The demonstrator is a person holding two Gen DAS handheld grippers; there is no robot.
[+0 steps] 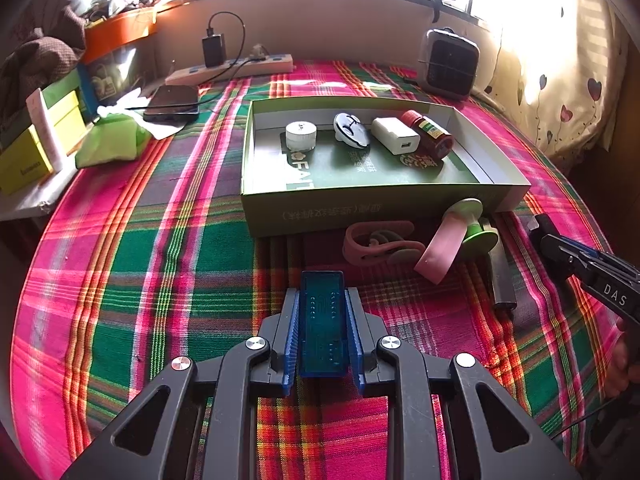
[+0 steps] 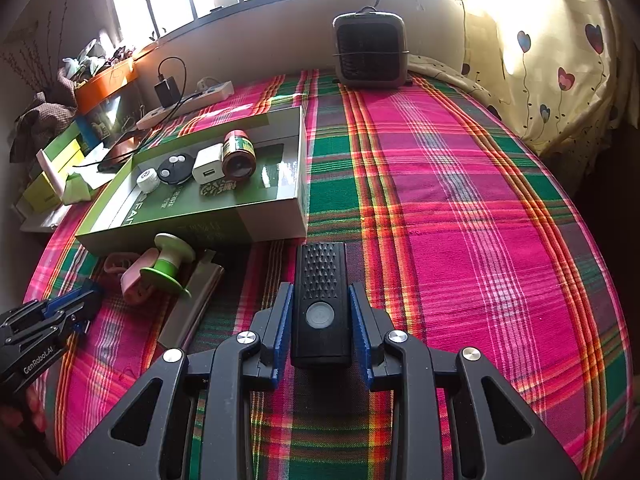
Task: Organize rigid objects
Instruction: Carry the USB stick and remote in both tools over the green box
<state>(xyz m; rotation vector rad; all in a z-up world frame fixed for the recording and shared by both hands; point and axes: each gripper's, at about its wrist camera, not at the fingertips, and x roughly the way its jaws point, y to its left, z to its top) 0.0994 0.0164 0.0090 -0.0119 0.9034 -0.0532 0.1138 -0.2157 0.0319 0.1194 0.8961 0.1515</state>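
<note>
My left gripper (image 1: 322,296) is shut on a translucent blue rectangular device (image 1: 323,320), held over the plaid cloth in front of the green box (image 1: 360,204). My right gripper (image 2: 320,292) is shut on a black ridged device with a round button (image 2: 320,300), near the box's right corner (image 2: 296,216). The box holds a white jar (image 1: 301,135), a round white gadget (image 1: 351,129), a white charger (image 1: 395,135) and a brown bottle (image 1: 431,134). A green spool with pink tape (image 1: 460,236), a pink strap (image 1: 376,242) and a dark flat bar (image 1: 502,272) lie in front of the box.
A small grey heater (image 2: 370,50) stands at the back. A power strip with a black plug (image 1: 232,66), a phone (image 1: 172,104), a green pouch (image 1: 112,142) and yellow-green boxes (image 1: 28,156) crowd the left side. A heart-print curtain (image 2: 560,80) hangs at the right.
</note>
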